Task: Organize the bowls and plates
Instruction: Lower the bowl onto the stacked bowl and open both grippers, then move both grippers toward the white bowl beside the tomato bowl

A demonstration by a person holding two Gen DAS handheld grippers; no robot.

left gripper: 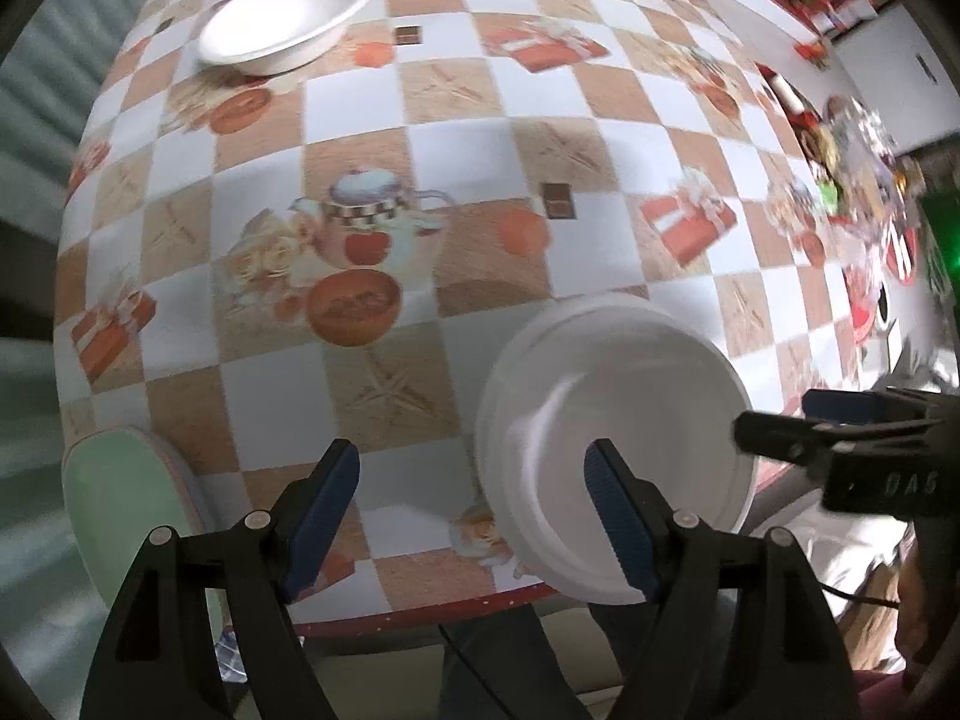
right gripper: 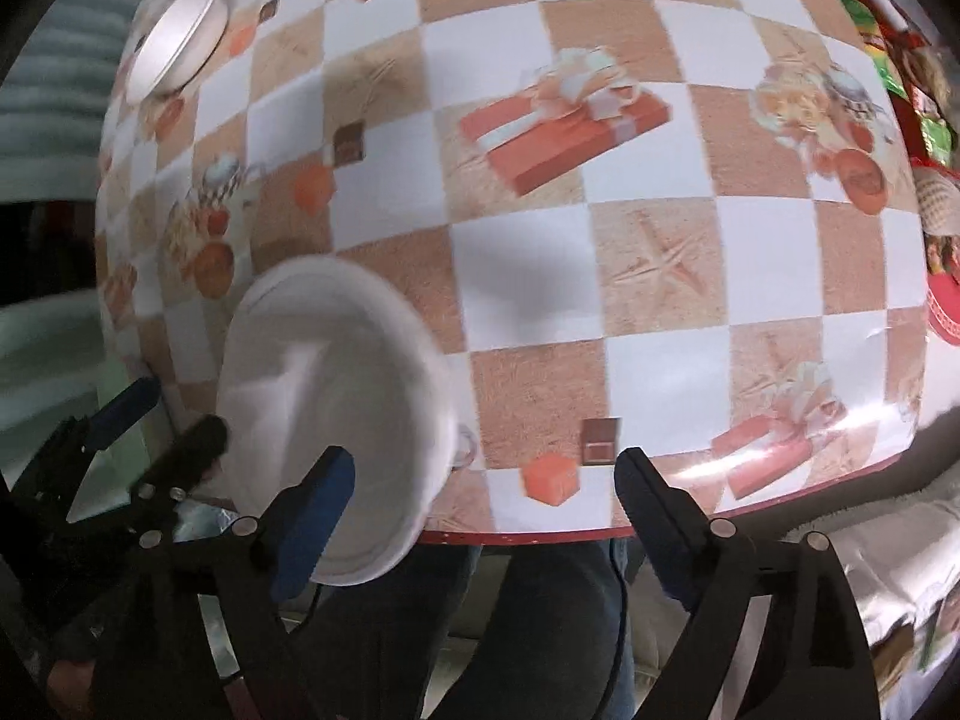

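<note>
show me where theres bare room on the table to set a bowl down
Free: the checked tablecloth between the far white paper bowl and the near white foam bowl, and the cloth right of the near bowl. Crowded: the far right edge with colourful packets, and the near left corner by the green plate.

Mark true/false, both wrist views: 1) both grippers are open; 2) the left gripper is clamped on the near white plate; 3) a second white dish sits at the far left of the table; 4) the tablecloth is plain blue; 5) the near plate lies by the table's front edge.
1) True: the left gripper and right gripper both stand open.
2) False: the near white plate lies free on the cloth, no pads pressing it.
3) True: a white bowl sits there.
4) False: the tablecloth is checkered tan and white with prints.
5) True.
</note>
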